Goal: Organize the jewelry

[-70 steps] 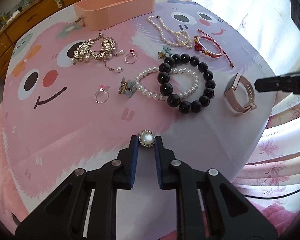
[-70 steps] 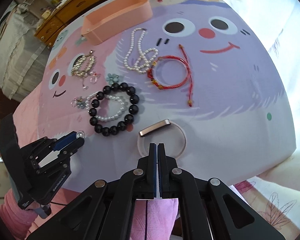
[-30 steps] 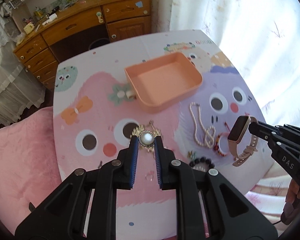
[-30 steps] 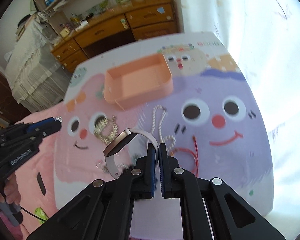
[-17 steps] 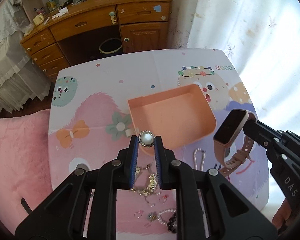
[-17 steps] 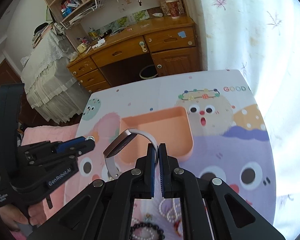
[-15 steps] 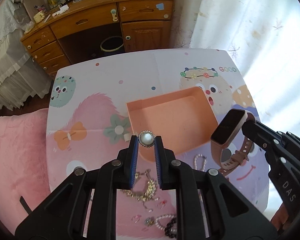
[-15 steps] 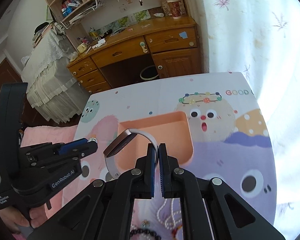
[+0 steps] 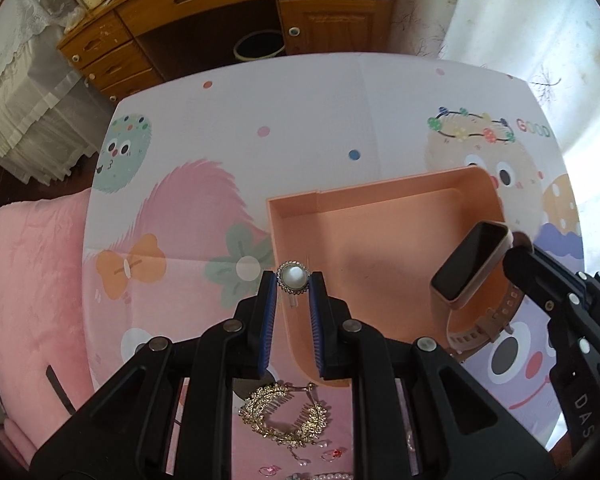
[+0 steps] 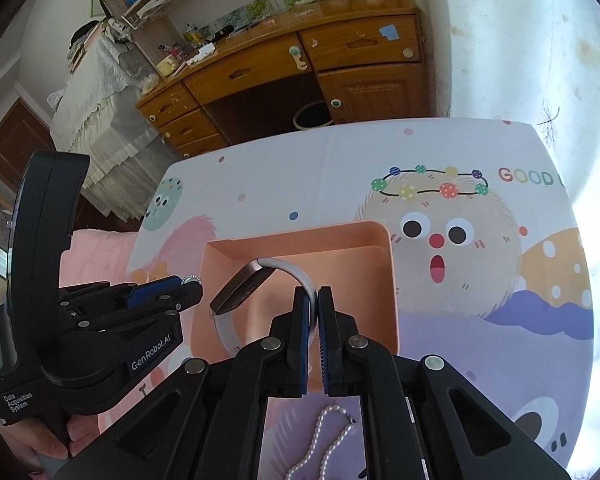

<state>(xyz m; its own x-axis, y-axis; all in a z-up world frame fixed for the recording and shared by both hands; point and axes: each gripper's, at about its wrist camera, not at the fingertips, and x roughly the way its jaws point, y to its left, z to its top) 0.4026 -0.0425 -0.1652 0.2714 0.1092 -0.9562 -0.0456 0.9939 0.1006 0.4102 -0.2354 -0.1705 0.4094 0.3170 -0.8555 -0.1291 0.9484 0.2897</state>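
The left gripper (image 9: 293, 284) has its blue-padded fingers (image 9: 269, 300) parted only by the width of a pearl brooch (image 9: 293, 277), which sits pinched between the very tips, its pearl face toward the camera and a pale pin hanging just beneath. Directly past the fingertips lies the near left corner of the peach tray (image 9: 380, 196), so the brooch hangs over the tray's left wall. Below the fingers, back toward the camera, a gold leaf hair comb (image 9: 284, 416) lies on the cartoon tablecloth (image 9: 300, 112).

The right gripper (image 10: 313, 294) has its fingers (image 10: 300, 308) nearly closed, clamped on the pale strap of a pink smartwatch (image 10: 242, 288); the strap arches up out of the tips and the dark watch face tilts off to the left of them. Beyond and under the fingertips is the tray's floor, the watch hanging above it. Behind the fingers, toward the camera, a pearl necklace (image 10: 324, 440) lies on the cloth. Beyond the table stands a wooden desk (image 10: 284, 68)
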